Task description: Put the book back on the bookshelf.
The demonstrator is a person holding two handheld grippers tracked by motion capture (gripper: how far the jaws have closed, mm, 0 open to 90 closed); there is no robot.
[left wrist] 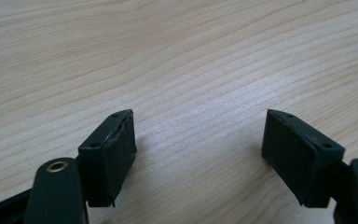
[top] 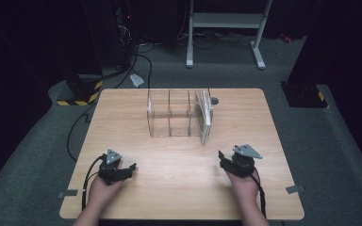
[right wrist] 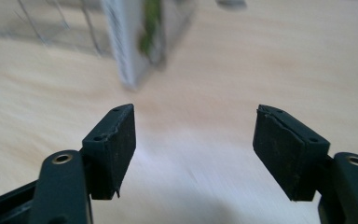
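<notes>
Dark room, grey carpet, wood table (top: 122, 188) under the high camera. Clear rack (top: 169, 113) with upright dividers stands at the far middle of the table; a flat boxed item (top: 203, 117) stands on edge in its right-end slot, its near end jutting past the rack's front.

Left gripper (top: 131, 166) rests near the front left, jaws apart, nothing between them; bare wood ahead in the left gripper view (left wrist: 200, 140).

Right gripper (top: 221, 155) sits near the front right, jaws wide apart and empty (right wrist: 193, 135), well short of the item (right wrist: 135, 42); that view is motion-blurred.

Judgement: work in hand concerns the item in the rack. If it is to be gripped, come in along its length, pads on the two broad faces at the jutting end, and draw it straight toward the front so the dividers are not knocked.

Room: open wood between grippers and rack, and on both sides. Right table edge (top: 283, 155) is near the right hand; mind the trailing cable there.
</notes>
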